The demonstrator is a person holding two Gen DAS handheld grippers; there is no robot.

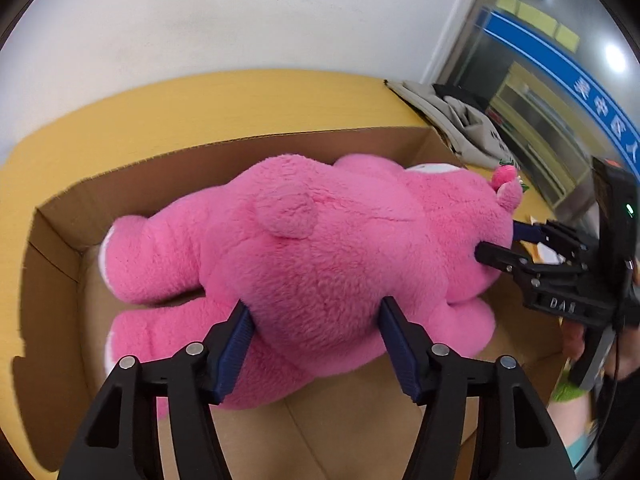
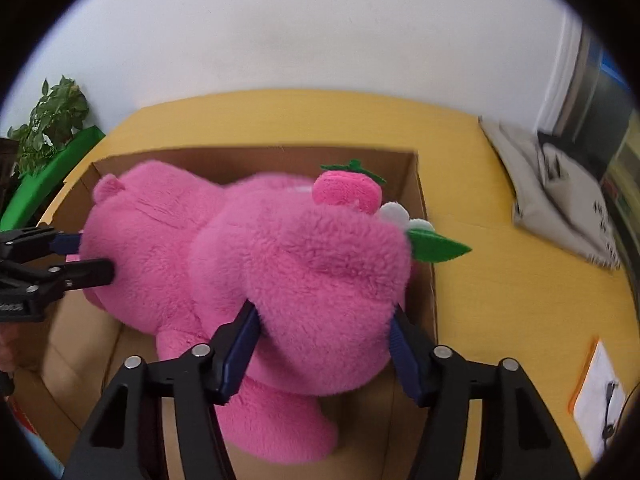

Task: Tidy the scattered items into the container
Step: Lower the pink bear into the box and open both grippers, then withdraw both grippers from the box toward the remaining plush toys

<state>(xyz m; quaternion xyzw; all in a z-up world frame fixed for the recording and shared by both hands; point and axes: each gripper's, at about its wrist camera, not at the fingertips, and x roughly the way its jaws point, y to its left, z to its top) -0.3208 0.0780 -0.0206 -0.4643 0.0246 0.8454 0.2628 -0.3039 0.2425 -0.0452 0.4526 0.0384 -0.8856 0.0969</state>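
A big pink plush bear (image 1: 320, 256) lies face down over an open cardboard box (image 1: 248, 160) on a yellow table. My left gripper (image 1: 314, 312) is shut on the bear's rear body, its blue pads pressed into the fur. My right gripper (image 2: 324, 320) is shut on the bear's head (image 2: 320, 264), which carries a small strawberry decoration (image 2: 348, 188). The right gripper also shows in the left wrist view (image 1: 496, 244) at the bear's head, and the left gripper shows in the right wrist view (image 2: 94, 256) at its rear. The bear's legs hang inside the box (image 2: 416, 184).
The yellow table (image 2: 500, 272) runs behind and right of the box. A grey cloth bag (image 2: 560, 196) lies at the table's far right. A white packet with an orange edge (image 2: 600, 396) lies at the near right. A green plant (image 2: 48, 124) stands at the left.
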